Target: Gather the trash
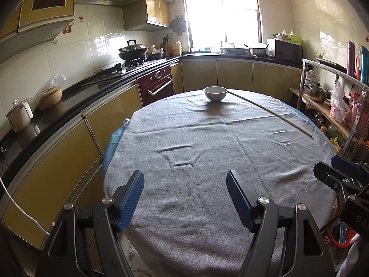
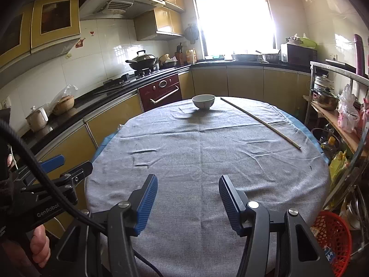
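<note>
A round table under a grey cloth (image 1: 207,152) (image 2: 203,152) fills both views. A white bowl (image 1: 215,93) (image 2: 203,101) stands at its far edge. A long thin pale stick (image 1: 272,113) (image 2: 260,121) lies across the far right of the cloth. My left gripper (image 1: 185,194) is open and empty above the near edge of the table. My right gripper (image 2: 188,196) is open and empty above the near edge too. Each gripper shows at the side of the other's view, the right one (image 1: 339,175) and the left one (image 2: 57,175). No loose trash shows on the cloth.
A red plastic basket (image 2: 332,235) with scraps in it sits on the floor at the near right. A metal shelf (image 2: 336,115) with pots and bags stands to the right. A kitchen counter (image 1: 76,92) with stove and wok runs along the left and back.
</note>
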The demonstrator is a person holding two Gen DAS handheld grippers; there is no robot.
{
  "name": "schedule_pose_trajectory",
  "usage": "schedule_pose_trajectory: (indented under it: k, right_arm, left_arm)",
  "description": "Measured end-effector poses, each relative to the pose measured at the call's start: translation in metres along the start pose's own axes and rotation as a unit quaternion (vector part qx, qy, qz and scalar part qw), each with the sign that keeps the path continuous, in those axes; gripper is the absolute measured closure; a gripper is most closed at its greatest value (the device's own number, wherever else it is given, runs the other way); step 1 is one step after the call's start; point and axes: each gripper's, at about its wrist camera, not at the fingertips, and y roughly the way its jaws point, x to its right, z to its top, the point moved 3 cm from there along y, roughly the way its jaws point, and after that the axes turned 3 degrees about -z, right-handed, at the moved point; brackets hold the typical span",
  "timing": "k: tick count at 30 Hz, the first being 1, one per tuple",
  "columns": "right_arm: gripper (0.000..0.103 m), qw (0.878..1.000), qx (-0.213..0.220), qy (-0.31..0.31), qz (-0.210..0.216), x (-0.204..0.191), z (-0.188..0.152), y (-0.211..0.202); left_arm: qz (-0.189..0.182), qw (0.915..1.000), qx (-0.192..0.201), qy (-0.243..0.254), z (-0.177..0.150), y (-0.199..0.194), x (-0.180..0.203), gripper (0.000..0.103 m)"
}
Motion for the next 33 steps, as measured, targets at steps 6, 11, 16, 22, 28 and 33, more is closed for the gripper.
schedule_pose_trajectory:
  k: [6,11,16,22,28,33]
  right_arm:
    - [0.044,1.0,-0.005,0.004,-0.003,0.01,0.002,0.009]
    - [0.044,1.0,-0.006,0.013,-0.006,0.021,0.006,0.015]
    - [0.044,1.0,-0.008,0.016,-0.007,0.028,0.009,0.023]
    - [0.044,1.0,-0.007,0.017,-0.008,0.035,0.015,0.034]
    - [0.044,1.0,-0.017,0.021,-0.007,0.041,0.016,0.047]
    - [0.044,0.999,-0.03,0.026,-0.006,0.047,0.013,0.059]
  left_arm:
    - [-0.001,1.0,-0.006,0.001,0.004,0.01,0.005,0.029]
    - [-0.002,0.9999,-0.012,0.009,0.008,0.019,0.012,0.029]
    - [-0.003,0.9998,-0.019,0.01,0.012,0.027,0.017,0.029]
    - [-0.003,0.9996,-0.024,0.012,0.018,0.038,0.023,0.029]
    - [-0.005,0.9993,-0.034,0.016,0.024,0.052,0.03,0.029]
    - [-0.006,0.9989,-0.042,0.018,0.027,0.064,0.034,0.029]
